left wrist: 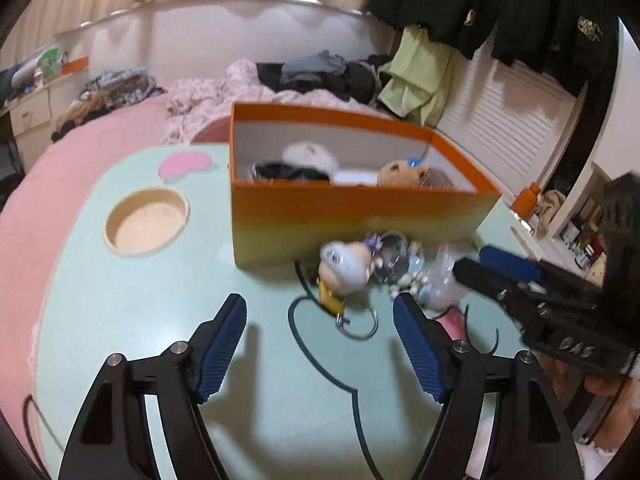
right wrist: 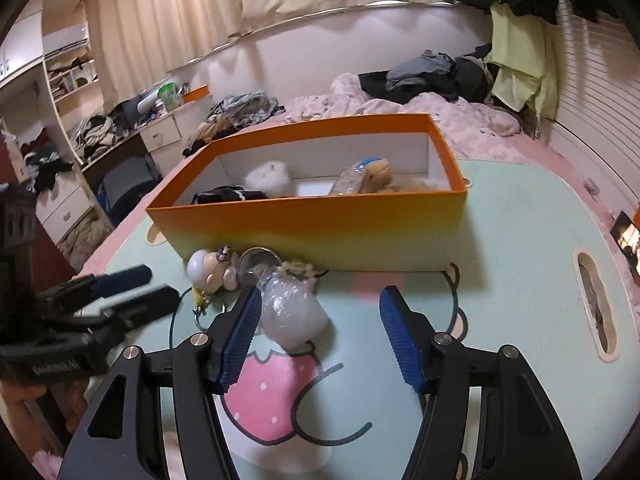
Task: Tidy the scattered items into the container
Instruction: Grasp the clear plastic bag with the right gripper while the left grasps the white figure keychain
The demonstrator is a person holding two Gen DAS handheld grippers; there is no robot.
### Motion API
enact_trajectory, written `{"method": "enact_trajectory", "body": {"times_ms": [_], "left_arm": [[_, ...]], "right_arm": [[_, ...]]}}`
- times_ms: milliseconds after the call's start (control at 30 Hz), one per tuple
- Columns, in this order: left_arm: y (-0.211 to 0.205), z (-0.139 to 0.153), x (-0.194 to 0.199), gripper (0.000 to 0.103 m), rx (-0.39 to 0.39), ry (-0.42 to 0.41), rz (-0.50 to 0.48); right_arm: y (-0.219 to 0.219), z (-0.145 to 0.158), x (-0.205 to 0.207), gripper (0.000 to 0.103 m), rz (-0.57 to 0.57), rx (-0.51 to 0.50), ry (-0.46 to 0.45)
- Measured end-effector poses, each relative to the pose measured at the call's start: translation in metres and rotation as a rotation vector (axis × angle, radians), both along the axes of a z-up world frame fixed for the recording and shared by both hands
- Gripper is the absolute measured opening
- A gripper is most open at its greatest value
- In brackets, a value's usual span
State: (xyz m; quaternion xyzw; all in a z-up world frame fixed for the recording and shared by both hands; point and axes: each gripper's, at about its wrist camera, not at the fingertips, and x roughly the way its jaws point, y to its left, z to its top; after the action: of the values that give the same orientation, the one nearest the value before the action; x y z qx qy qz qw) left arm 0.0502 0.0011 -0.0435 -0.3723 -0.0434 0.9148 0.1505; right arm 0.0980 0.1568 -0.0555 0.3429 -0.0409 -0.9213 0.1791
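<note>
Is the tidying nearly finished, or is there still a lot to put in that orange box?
Partly done: the orange box already holds a white fluffy toy and a tan plush. Nothing is in hand; both grippers' jaws are open and empty. Left on the table: a figure keychain and a clear plastic bag.

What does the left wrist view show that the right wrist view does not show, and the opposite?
Only the left wrist view shows the round recess in the table and the left gripper wide open from behind. Only the right wrist view shows the oval slot, the strawberry print and the right gripper open from behind. Both show the orange box with soft toys inside, and the keychain figure and clear bag lying before it.
</note>
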Motion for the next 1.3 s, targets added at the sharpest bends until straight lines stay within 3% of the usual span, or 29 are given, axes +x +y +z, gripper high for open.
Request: {"method": "enact_trajectory", "body": {"times_ms": [133, 200, 367, 567, 667, 800, 833, 900, 933, 1300], "left_arm": [[0.008, -0.008, 0.001, 0.078, -0.042, -0.009, -0.003], [0.009, -0.008, 0.001, 0.078, -0.045, -0.008, -0.011], [0.003, -0.003, 0.003, 0.078, -0.001, 0.012, -0.012], [0.008, 0.009, -0.003, 0.078, 0.021, 0.056, -0.017], [0.010, 0.009, -0.011, 0.067, 0.022, 0.037, -0.020], [0.016, 0.007, -0.018, 0.065, 0.032, 0.019, -0.033], [0.019, 0.006, -0.019, 0.062, 0.024, 0.018, -0.040], [0.024, 0.004, -0.024, 0.046, 0.001, 0.003, -0.050], [0.026, 0.001, -0.027, 0.043, -0.010, -0.013, -0.056], [0.026, 0.002, -0.030, 0.039, 0.026, -0.010, -0.084]], "right_arm": [[-0.003, -0.001, -0.003, 0.061, 0.018, 0.011, -0.003], [-0.005, -0.006, -0.007, 0.042, 0.028, 0.017, -0.029], [-0.012, -0.012, -0.007, 0.033, 0.070, 0.023, -0.054], [-0.006, -0.015, -0.006, 0.031, 0.067, -0.004, -0.069], [0.003, -0.015, -0.004, 0.030, 0.038, -0.034, -0.060], [0.011, -0.010, -0.001, 0.030, 0.027, -0.077, -0.038], [0.011, -0.010, -0.002, 0.030, 0.025, -0.080, -0.038], [0.011, -0.011, -0.003, 0.030, 0.027, -0.085, -0.045], [0.010, -0.011, -0.003, 0.030, 0.028, -0.086, -0.047], [0.005, -0.010, -0.002, 0.031, 0.036, -0.089, -0.051]]}}
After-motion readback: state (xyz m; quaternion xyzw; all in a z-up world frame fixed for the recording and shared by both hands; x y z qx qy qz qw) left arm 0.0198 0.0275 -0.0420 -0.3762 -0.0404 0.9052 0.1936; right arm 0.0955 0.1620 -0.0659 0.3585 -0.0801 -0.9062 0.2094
